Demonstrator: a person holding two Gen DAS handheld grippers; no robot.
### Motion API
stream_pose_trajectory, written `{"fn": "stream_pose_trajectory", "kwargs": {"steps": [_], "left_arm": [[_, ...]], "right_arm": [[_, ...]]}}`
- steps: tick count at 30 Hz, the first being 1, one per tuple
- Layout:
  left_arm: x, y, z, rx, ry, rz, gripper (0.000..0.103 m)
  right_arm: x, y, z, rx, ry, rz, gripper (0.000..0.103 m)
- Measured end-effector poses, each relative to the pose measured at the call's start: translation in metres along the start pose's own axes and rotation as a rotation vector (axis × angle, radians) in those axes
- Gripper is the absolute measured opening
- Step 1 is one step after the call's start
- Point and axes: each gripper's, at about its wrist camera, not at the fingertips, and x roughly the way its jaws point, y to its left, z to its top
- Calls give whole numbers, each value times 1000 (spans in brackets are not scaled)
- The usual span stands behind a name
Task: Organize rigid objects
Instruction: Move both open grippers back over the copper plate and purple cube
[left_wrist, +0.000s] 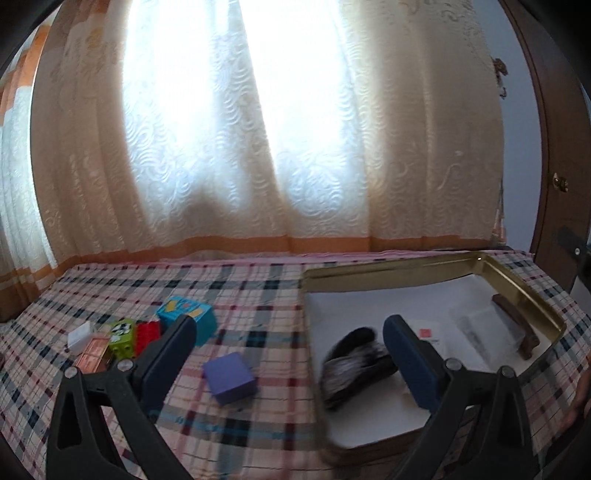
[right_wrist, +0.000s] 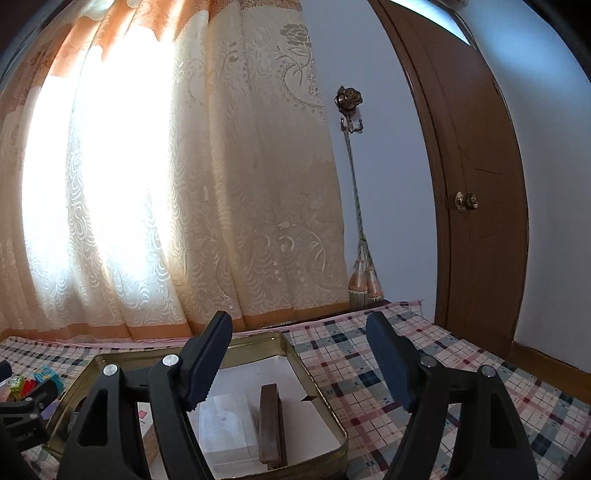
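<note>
My left gripper (left_wrist: 290, 332) stands wide open above the checked cloth, with nothing between its fingers. A purple box (left_wrist: 229, 376) lies on the cloth below the gap. Just right of it, a gold tin (left_wrist: 517, 280) with a white lining holds a blurred dark, white-streaked thing (left_wrist: 354, 362), a white card (left_wrist: 428, 332), a clear plastic box (left_wrist: 480, 328) and a brown wooden block (left_wrist: 513, 325). My right gripper (right_wrist: 298, 323) is open and empty above the tin's (right_wrist: 295, 354) far right corner. The brown block (right_wrist: 271, 421) and clear box (right_wrist: 225, 424) lie below it.
A cluster sits at the left on the cloth: a teal box (left_wrist: 188, 317), a red brick (left_wrist: 147, 336), a green block (left_wrist: 122, 336), a small white box (left_wrist: 79, 334) and a copper-coloured box (left_wrist: 92, 354). Curtains hang along the far edge. A brown door (right_wrist: 480, 221) stands at the right.
</note>
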Motion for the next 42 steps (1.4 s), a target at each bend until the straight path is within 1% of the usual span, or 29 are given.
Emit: {"fn": "stream_pose_trajectory", "kwargs": {"steps": [6,10,14,20,26,33,42], "left_arm": [[0,24,-7,1,15,26,102],[-1,43,-8,-22,14,38,102],[0,56,-8,-42,12,39,102],[0,70,-9,-34,5,52,102],[3,93,-9,-42,12,63,102],[8,121,-10,-72,29,84,102],[11,141,-11,-92,38,91,102]], "right_arm": [[-9,4,-3,42,6,-15,77],[-13,7,-6,77,31,-7,77],[-22,19,-9,73,32,-15,77],[-33,39,-14,60,31,-12,77],[-40,75,-18,30,37,42,77],[-42,119,-25,9,66,119,77],[-44,152,-29,3,74,167,77]]}}
